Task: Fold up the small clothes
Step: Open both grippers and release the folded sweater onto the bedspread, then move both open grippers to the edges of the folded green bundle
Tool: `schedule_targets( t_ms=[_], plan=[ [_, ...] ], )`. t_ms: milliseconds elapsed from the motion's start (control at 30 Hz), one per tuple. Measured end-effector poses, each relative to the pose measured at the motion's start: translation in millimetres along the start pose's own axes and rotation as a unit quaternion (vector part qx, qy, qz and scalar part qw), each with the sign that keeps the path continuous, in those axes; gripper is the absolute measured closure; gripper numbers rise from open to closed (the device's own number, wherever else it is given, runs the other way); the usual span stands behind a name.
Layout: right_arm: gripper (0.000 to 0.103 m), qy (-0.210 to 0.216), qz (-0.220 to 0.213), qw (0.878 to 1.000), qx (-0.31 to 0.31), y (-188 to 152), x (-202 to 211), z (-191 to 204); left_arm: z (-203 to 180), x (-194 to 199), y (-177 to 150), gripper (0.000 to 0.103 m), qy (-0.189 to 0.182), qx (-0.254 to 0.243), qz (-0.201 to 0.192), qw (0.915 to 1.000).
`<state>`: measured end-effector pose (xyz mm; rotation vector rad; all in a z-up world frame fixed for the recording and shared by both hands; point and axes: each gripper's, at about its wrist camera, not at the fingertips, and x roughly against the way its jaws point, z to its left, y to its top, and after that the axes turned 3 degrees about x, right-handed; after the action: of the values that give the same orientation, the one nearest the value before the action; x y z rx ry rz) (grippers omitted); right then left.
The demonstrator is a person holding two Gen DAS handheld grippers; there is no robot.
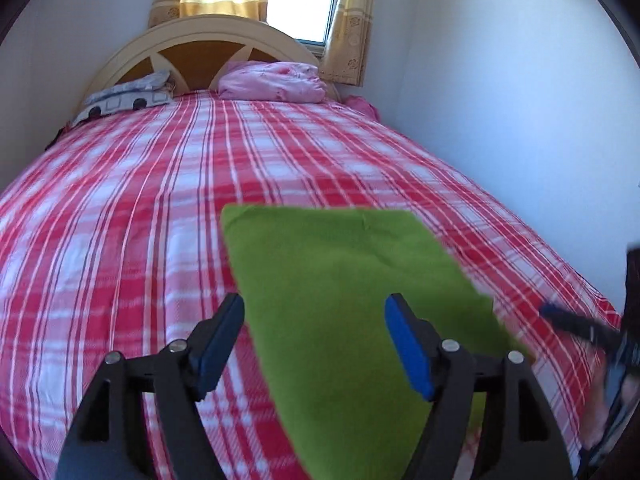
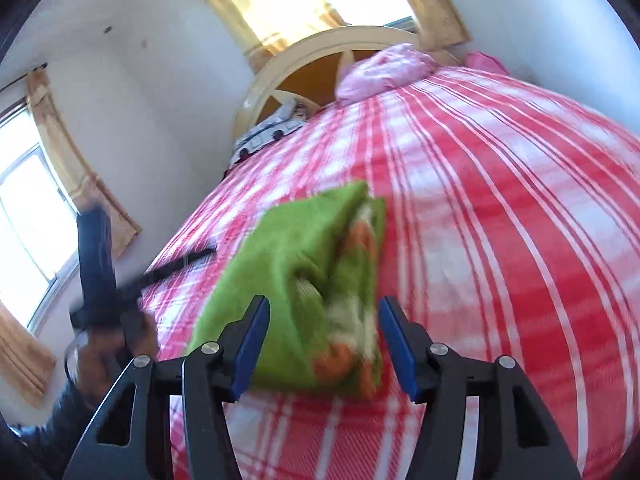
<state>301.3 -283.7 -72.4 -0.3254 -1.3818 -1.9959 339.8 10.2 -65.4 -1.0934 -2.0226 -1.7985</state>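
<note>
My left gripper (image 1: 314,354) points forward and downward, its two black fingers spread wide apart, blue pads (image 1: 408,350) facing each other with nothing pressed between them. My right gripper (image 2: 322,350) points the same way, tilted down, its fingers also parted and its pads (image 2: 250,350) clear of contact. In the right wrist view, my left gripper appears at the left edge as a blurred dark shape, with my left hand (image 2: 94,354) wrapped around its handle. In the left wrist view, my right gripper shows blurred at the far right edge.
</note>
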Motion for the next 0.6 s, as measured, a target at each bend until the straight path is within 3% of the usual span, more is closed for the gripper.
schedule_targets(
  t_ms=[133, 167, 200, 233, 267, 433, 500, 600],
  plan=[
    [0.046, 0.016, 0.049, 0.998, -0.019, 34.0, -58.0, -1.7, 6.4, -10.7, -25.0, 0.028, -0.003, 0.015, 0.024, 0.9996],
    [0.052, 0.020, 0.067, 0.997, -0.023, 36.1, -71.3, -3.5, 6.0, -13.3, -28.5, 0.028, -0.004, 0.017, 0.028, 0.9995],
    [0.058, 0.022, 0.085, 0.996, -0.031, 38.0, -87.7, -6.7, 5.6, -14.7, -31.4, 0.028, -0.007, 0.022, 0.027, 0.9994],
    [0.081, 0.019, 0.099, 0.994, -0.039, 38.1, -100.3, -10.7, 5.9, -16.1, -33.3, 0.026, -0.011, 0.026, 0.027, 0.9992],
    [0.089, 0.016, 0.107, 0.993, -0.043, 37.0, -106.0, -13.4, 5.7, -16.8, -34.0, 0.026, -0.014, 0.028, 0.027, 0.9992],
    [0.095, -0.028, 0.064, 0.998, -0.006, 39.5, -76.1, -12.6, 1.1, -11.4, -38.3, 0.012, -0.012, 0.015, 0.024, 0.9995],
    [0.095, -0.043, 0.075, 0.996, -0.006, 34.8, -78.4, -17.4, -2.9, -15.8, -42.9, 0.006, -0.008, 0.007, 0.034, 0.9994],
    [0.095, -0.081, 0.098, 0.992, 0.012, 21.4, -97.7, -29.8, -6.6, -23.3, -44.1, 0.006, -0.008, 0.002, 0.055, 0.9985]
  ],
)
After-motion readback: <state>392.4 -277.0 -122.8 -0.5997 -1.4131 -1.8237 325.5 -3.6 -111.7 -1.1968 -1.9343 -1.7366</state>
